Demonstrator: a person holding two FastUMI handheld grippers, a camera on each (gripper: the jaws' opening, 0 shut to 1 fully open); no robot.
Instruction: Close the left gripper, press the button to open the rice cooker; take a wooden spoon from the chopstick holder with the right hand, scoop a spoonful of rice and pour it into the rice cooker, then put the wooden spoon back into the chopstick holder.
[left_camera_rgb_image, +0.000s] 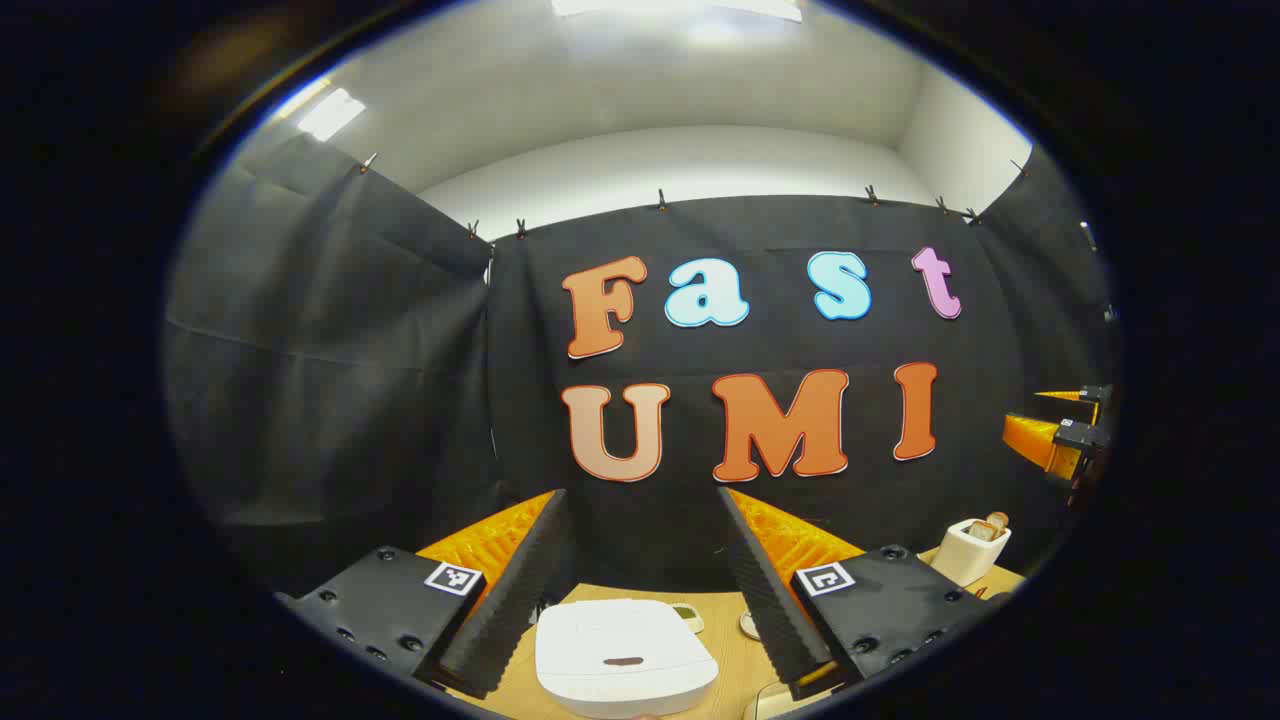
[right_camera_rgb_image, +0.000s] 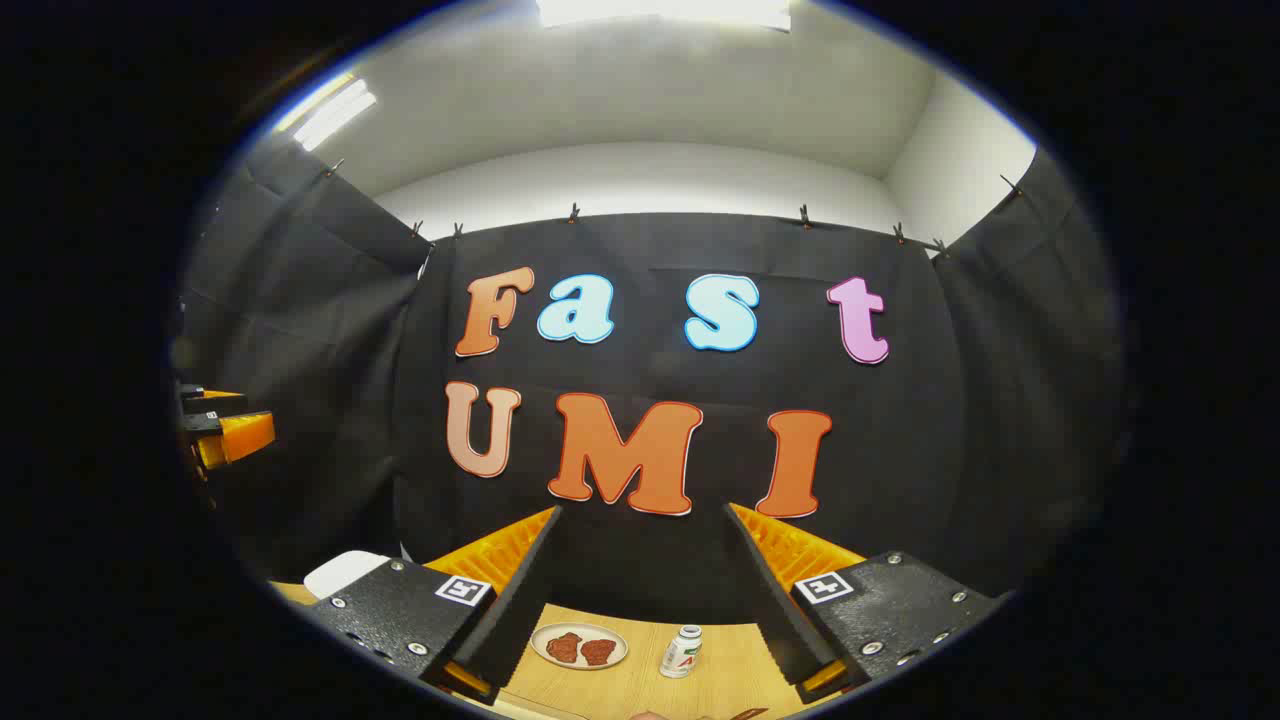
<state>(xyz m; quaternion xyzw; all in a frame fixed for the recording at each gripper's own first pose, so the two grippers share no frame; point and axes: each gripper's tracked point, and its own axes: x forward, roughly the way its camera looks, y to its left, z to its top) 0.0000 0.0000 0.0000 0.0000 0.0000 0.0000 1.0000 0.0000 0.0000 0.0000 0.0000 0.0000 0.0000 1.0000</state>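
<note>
The white rice cooker sits on the wooden table with its lid down, low between the fingers of my left gripper, which is open and holds nothing. A white chopstick holder with wooden spoon ends sticking out stands at the right of the left gripper view. My right gripper is open and empty, raised above the table. A white corner of the rice cooker shows at the left of the right gripper view. Each gripper also appears far off at the edge of the other's view, the right gripper and the left gripper.
A small plate with reddish-brown food and a small white bottle stand on the table below my right gripper. Small pale items lie just behind the cooker. Black cloth walls close the booth at the back and sides.
</note>
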